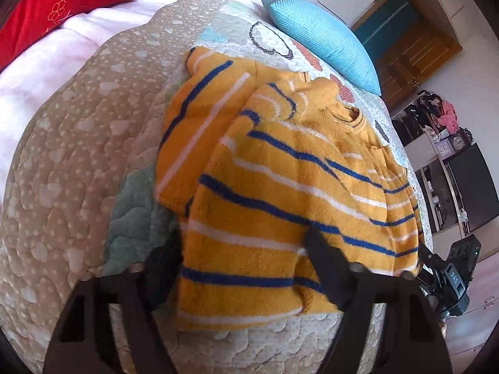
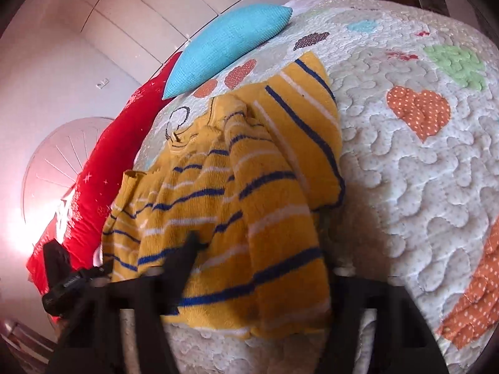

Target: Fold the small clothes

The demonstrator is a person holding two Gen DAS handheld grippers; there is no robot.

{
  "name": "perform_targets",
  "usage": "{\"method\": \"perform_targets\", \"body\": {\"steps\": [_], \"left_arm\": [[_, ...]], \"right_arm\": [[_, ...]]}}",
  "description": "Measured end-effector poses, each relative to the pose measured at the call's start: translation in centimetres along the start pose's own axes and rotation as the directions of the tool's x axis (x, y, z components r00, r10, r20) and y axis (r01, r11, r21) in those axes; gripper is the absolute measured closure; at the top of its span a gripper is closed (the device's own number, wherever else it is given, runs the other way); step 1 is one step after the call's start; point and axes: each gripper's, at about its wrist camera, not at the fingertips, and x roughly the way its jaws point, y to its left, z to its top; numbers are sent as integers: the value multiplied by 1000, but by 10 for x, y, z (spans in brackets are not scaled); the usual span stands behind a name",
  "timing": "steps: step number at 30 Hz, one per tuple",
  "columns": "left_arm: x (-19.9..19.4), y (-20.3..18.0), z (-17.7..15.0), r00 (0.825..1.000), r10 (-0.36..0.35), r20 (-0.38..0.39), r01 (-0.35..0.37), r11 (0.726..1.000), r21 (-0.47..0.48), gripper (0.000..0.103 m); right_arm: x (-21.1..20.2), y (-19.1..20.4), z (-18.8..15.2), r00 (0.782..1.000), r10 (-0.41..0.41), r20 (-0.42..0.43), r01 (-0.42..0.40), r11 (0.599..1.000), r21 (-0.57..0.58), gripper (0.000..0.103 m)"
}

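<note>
A small mustard-yellow sweater with blue and white stripes lies partly folded on the quilted bedspread. It also shows in the right wrist view. My left gripper has its fingers spread wide with the sweater's hem between them; one finger lies on top of the fabric, the other at its left edge. My right gripper likewise straddles the hem; its left finger rests on the cloth, and the right finger is hidden under the fabric.
A light blue pillow lies beyond the sweater, also in the right wrist view. A red pillow and white blanket lie at the bed's far left. The other gripper's body is at the right. Shelves and a door stand beyond the bed.
</note>
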Motion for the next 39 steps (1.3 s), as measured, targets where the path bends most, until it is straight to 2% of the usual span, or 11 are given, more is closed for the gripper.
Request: {"method": "perform_targets", "body": {"steps": [1, 5, 10, 13, 15, 20, 23, 26, 30, 35, 39], "left_arm": [[-2, 3, 3, 1000, -3, -25, 2, 1000, -20, 87], [-34, 12, 5, 998, -54, -21, 53, 998, -44, 94], [-56, 23, -10, 999, -28, -22, 27, 999, -30, 97], [-55, 30, -16, 996, 83, -9, -84, 996, -14, 94], [-61, 37, -18, 997, 73, -3, -73, 997, -31, 85], [-102, 34, -19, 978, 160, 132, -164, 986, 19, 77], [-110, 18, -16, 981, 73, 181, -83, 995, 50, 64], [-91, -18, -7, 987, -16, 159, -4, 992, 122, 57], [-42, -60, 10, 996, -56, 68, 41, 980, 197, 57], [16, -52, 53, 998, 44, 35, -48, 989, 138, 57], [29, -24, 83, 999, -10, 35, 9, 1000, 14, 57]], "right_arm": [[-1, -9, 5, 997, 70, -20, -69, 995, 71, 81], [-41, -20, 11, 986, 162, 40, -166, 978, 124, 91], [-59, -38, -4, 997, 81, -3, -80, 991, 109, 90], [-63, -46, -12, 1000, 9, -18, -7, 997, 81, 74], [-79, -41, -13, 999, -29, 25, 28, 998, 52, 58], [-116, -5, -1, 987, -56, 149, 66, 996, -63, 52], [-92, 29, 14, 996, 16, 92, -4, 991, -134, 52], [-45, 53, 26, 998, 69, -6, -69, 983, -168, 52], [16, 59, 43, 996, -15, -84, -2, 982, -190, 52], [50, 39, 77, 984, -169, -59, 154, 969, -192, 54], [59, 15, 101, 990, -133, -54, 126, 985, -114, 54]]}}
